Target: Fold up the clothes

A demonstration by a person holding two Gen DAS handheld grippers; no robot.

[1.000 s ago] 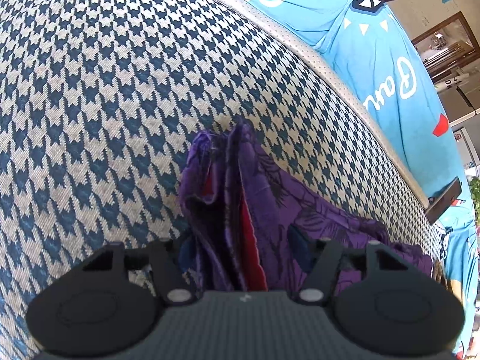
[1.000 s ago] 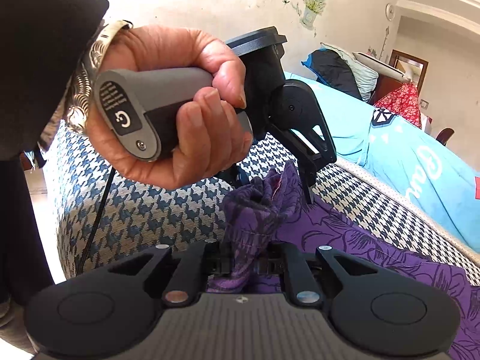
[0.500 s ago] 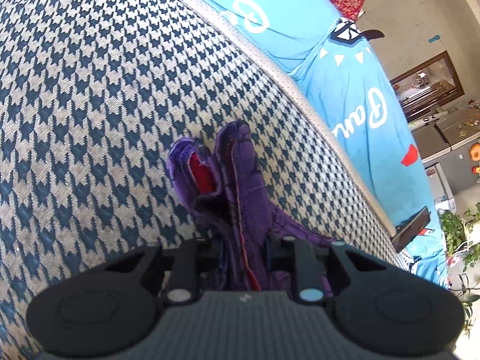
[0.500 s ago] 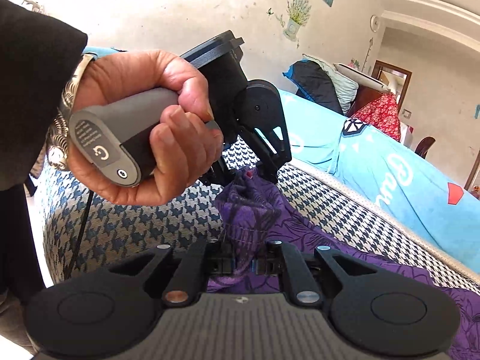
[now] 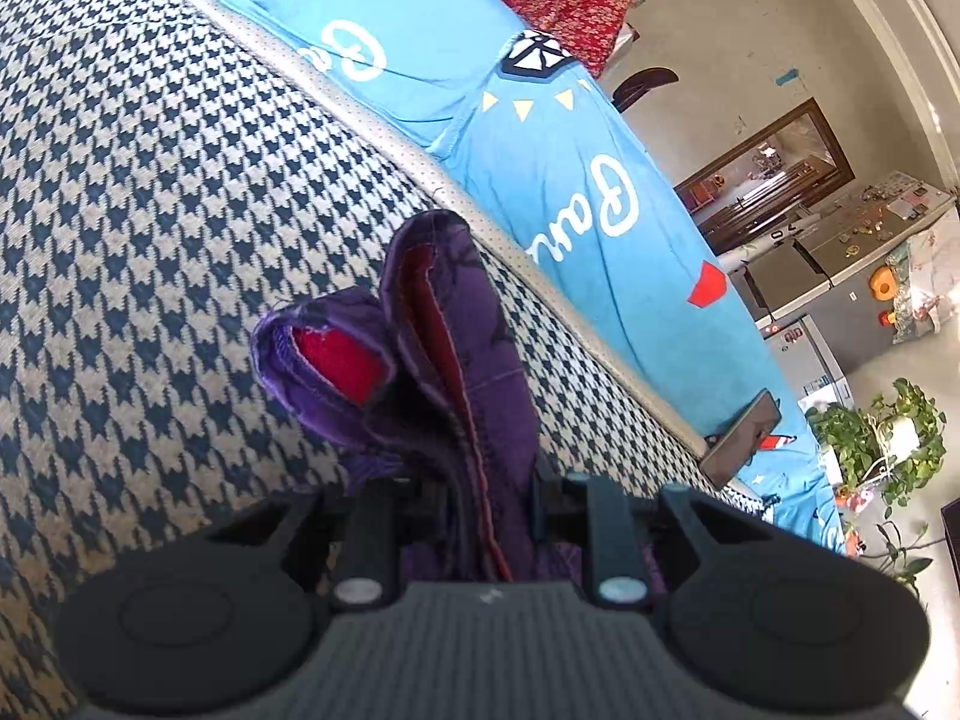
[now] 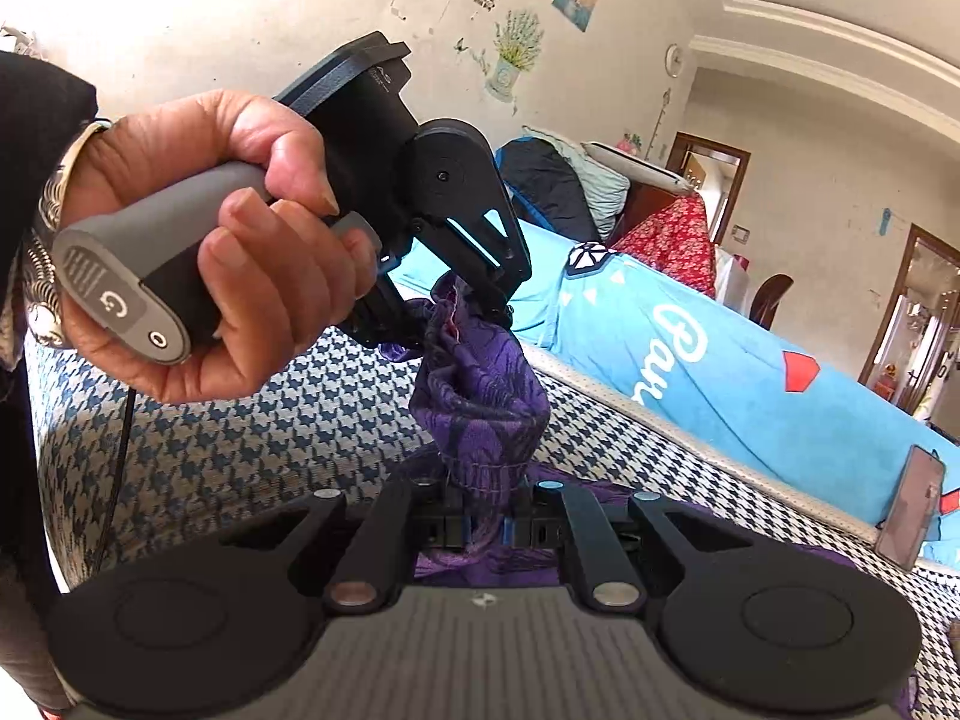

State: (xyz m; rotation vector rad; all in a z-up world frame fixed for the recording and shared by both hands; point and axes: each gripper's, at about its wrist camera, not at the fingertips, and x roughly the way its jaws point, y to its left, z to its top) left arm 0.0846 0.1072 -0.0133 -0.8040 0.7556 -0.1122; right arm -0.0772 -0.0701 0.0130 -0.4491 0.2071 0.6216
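2 grippers [image 5: 480, 498] [image 6: 483, 516] clamped on purple garment [image 6: 480, 396]

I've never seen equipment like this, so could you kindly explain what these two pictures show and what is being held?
No robot here: a person holds a hand-held gripper in each hand, each with a fisheye camera looking along its jaws. One picture is from the left gripper, the other from the right gripper, which also sees the person's hand on the left tool. Both are shut on bunched edges of one purple garment with red lining, over a houndstooth-covered surface. A blue sheet and a phone lie beyond.
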